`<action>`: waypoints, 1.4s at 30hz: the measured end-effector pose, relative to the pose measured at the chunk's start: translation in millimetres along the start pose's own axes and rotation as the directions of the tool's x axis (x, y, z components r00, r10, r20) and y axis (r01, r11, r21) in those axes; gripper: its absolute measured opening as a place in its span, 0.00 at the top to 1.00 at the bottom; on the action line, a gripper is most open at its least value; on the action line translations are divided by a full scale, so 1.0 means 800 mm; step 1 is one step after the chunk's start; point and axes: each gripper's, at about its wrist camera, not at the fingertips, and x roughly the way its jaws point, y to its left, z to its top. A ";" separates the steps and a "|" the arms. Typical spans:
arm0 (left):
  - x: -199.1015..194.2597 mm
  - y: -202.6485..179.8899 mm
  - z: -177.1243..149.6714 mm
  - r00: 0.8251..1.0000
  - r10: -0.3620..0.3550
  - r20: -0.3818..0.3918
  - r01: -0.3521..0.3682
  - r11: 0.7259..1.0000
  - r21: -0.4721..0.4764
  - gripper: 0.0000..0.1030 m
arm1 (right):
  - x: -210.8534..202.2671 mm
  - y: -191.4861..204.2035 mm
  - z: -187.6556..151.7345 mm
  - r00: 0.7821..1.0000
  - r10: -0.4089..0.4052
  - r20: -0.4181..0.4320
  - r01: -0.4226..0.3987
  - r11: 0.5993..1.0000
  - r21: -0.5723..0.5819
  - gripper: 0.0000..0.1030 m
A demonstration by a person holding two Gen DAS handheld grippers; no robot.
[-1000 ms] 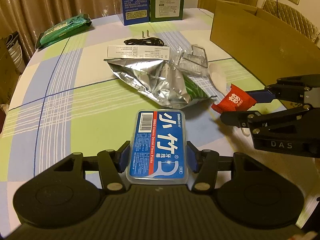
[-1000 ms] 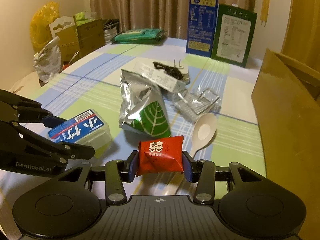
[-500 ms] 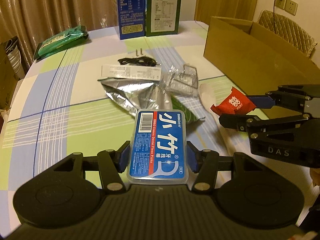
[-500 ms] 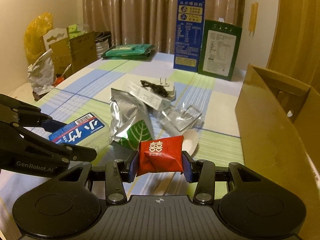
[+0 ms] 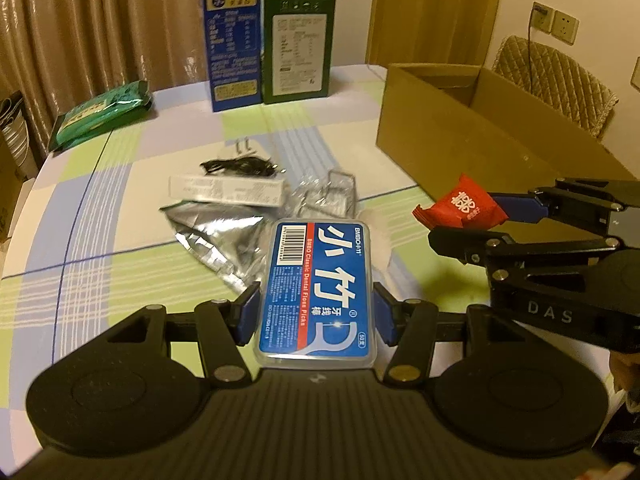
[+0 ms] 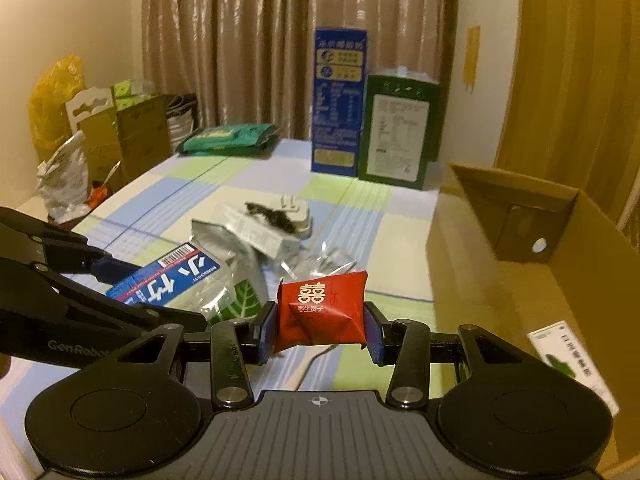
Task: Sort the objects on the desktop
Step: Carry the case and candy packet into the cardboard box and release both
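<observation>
My left gripper (image 5: 316, 314) is shut on a blue dental floss pick box (image 5: 318, 292), held above the checked tablecloth; the box also shows in the right wrist view (image 6: 168, 280). My right gripper (image 6: 320, 330) is shut on a red candy packet (image 6: 322, 308), which also shows in the left wrist view (image 5: 460, 207), level with the near wall of an open cardboard box (image 5: 460, 136). That cardboard box (image 6: 500, 280) stands to the right and holds a white packet (image 6: 572, 360).
On the table lie a silver foil bag (image 5: 224, 240), a white strip box (image 5: 228, 190), a black cable with plug (image 5: 240, 164), a clear plastic tray (image 5: 328, 196) and a green pack (image 5: 100, 118). Blue (image 5: 232, 36) and green cartons (image 5: 298, 48) stand at the back.
Both grippers have risen with their loads and moved toward the cardboard box. The table items look farther below, and the inside of the box has come into view.
</observation>
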 end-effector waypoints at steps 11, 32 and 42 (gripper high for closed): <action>-0.005 -0.031 0.038 0.998 -0.029 0.055 0.030 0.999 -0.022 0.50 | -0.035 -0.038 0.018 0.994 -0.083 0.076 0.078 0.994 0.072 0.59; 0.003 -0.133 0.088 0.973 -0.202 0.107 0.201 0.979 0.021 0.50 | -0.101 -0.149 -0.011 0.937 -0.344 0.065 0.328 0.927 0.185 0.59; 0.021 -0.200 0.118 0.950 -0.285 0.124 0.281 0.958 0.049 0.50 | -0.116 -0.190 -0.031 0.914 -0.403 0.039 0.382 0.890 0.248 0.59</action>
